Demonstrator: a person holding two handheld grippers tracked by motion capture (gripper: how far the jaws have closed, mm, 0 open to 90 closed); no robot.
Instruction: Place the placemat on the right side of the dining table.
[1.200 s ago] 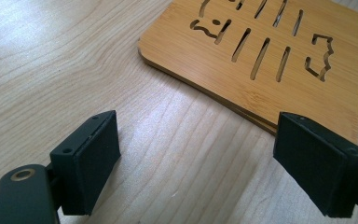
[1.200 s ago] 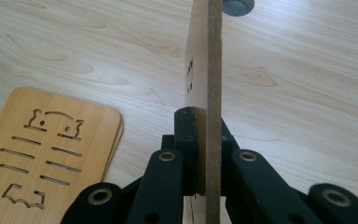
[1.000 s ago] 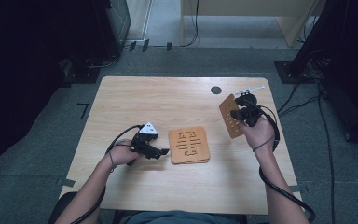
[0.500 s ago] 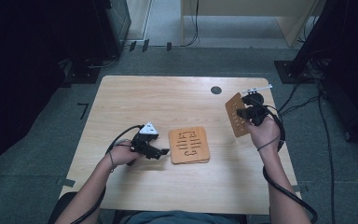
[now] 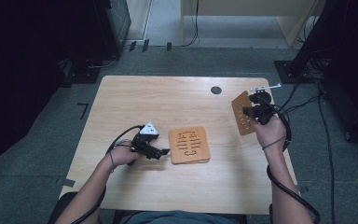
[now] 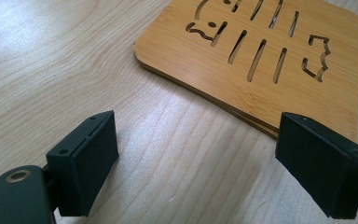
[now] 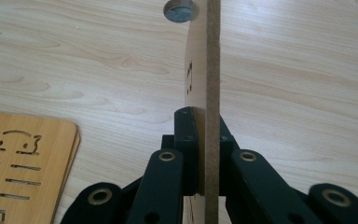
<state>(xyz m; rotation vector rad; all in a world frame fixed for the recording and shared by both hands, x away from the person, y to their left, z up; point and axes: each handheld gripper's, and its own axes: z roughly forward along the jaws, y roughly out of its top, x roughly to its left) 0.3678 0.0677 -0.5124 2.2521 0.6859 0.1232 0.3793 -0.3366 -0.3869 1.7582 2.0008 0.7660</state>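
Right gripper (image 5: pixel 251 111) is clamped on a wooden board (image 5: pixel 242 113), held on edge, lifted off the table (image 5: pixel 168 100) and well right of the stack of boards (image 5: pixel 189 145). Left gripper (image 5: pixel 161 151) is released, jaws wide, just left of the stack. Keep the clamp firm and the board vertical while carrying. The stack looks like two boards; hard to tell.

My wooden table (image 5: pixel 135 102) has a round dark cable hole (image 5: pixel 216 90) near its far edge. Beyond it the grey carpeted floor (image 5: pixel 205 58) carries black cables (image 5: pixel 193 23). A dark cabinet (image 5: pixel 114 21) stands at far left, a pale wooden unit (image 5: pixel 242 18) far ahead.
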